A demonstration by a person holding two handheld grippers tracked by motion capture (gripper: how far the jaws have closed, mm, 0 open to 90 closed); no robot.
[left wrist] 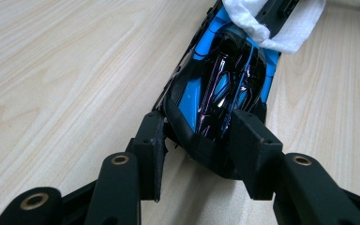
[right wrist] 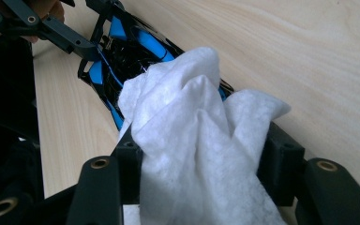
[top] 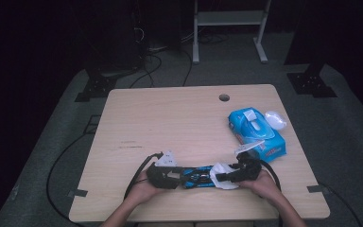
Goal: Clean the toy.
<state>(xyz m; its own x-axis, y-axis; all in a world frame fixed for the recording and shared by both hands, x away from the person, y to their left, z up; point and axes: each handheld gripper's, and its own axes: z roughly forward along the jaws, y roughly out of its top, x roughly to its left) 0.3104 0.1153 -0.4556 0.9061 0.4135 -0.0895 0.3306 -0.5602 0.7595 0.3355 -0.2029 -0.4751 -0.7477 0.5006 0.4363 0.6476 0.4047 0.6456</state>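
At table's near edge: left gripper (top: 172,176) clamped on toy car (top: 196,176); right gripper (top: 223,177) apart around white wipe (top: 221,171); wipes pack (top: 256,132) behind.

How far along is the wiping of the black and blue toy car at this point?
Done: a wipe is out of the blue pack, whose lid stands open. In hand: the left gripper clamps one end of the toy car; the wipe lies over its other end, between the right gripper jaws. Left: most of the car's body is still uncovered.
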